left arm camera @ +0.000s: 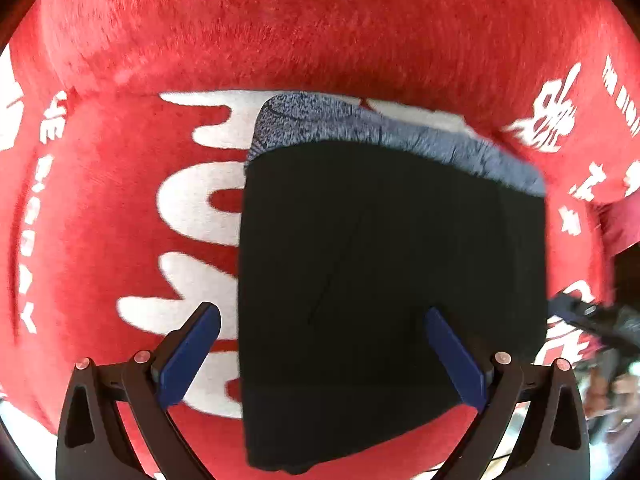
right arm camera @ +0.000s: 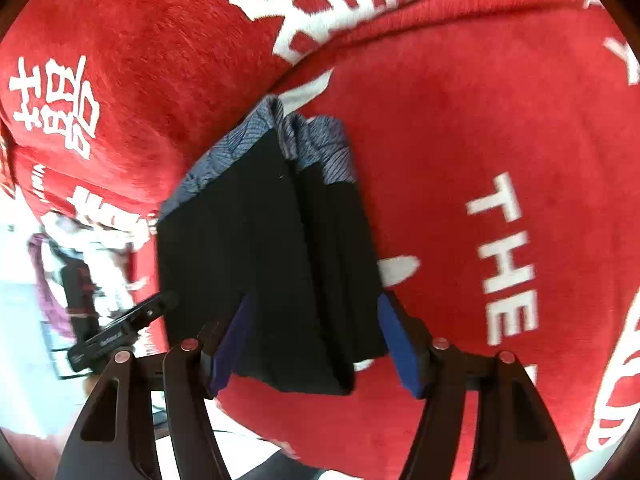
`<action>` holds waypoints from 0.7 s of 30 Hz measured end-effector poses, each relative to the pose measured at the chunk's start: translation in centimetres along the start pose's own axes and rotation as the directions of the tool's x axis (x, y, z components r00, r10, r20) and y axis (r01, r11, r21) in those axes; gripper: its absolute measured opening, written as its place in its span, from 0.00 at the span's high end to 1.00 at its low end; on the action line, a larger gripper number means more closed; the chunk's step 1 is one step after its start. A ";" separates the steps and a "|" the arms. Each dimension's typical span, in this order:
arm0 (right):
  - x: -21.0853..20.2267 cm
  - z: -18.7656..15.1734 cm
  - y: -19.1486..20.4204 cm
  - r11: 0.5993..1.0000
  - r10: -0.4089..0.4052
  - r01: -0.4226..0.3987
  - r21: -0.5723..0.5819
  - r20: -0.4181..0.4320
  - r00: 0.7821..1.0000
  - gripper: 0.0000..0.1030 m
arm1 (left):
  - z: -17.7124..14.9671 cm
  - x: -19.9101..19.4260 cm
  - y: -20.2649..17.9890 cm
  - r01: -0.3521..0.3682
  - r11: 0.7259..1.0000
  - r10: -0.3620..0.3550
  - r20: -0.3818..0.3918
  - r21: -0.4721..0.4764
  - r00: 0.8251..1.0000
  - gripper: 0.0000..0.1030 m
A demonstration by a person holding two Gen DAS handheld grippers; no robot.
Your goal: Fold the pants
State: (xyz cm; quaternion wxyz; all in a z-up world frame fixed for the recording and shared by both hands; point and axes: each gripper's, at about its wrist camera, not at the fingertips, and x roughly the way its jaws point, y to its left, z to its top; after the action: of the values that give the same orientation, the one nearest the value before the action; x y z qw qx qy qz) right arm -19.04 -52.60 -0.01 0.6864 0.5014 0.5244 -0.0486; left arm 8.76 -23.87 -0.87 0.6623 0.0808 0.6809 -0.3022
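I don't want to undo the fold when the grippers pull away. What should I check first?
1. Pants folded into a compact stack: ok, black layers lie stacked, patterned grey edge at the far end.
2. Left gripper free of cloth: ok, jaws wide, nothing pinched.
3. Right gripper free of cloth: cannot tell; jaws apart, straddling the near edge, pads close to the fabric.
4. Layers aligned: not ok, the right wrist view shows a seam gap between two halves.
5. Stack fully on the red blanket: ok.
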 end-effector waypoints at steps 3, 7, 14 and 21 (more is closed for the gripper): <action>0.9 0.5 -0.6 1.000 0.019 -0.018 0.007 -0.026 0.999 0.31 | 0.8 0.3 1.1 0.054 0.998 -0.054 -0.019 0.012 0.998 0.00; 1.8 1.5 -1.7 0.998 0.058 -0.058 0.010 -0.051 0.997 0.31 | 1.7 0.6 2.7 0.135 0.990 -0.133 -0.058 0.031 0.989 0.00; 3.1 2.4 -2.7 0.992 0.114 -0.121 -0.044 -0.128 0.985 0.31 | 1.7 2.9 2.5 0.207 0.976 -0.199 -0.103 0.071 0.975 0.00; 5.0 3.8 -2.6 0.981 0.186 -0.192 -0.031 -0.149 0.971 0.29 | 1.9 4.6 1.0 0.222 0.971 -0.216 -0.075 0.090 0.974 0.00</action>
State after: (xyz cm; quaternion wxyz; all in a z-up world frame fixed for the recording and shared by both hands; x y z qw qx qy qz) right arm -15.77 -54.38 -5.69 0.6591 0.5356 0.5238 0.0655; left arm 10.34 -25.38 -5.47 0.5977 0.0472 0.6912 -0.4035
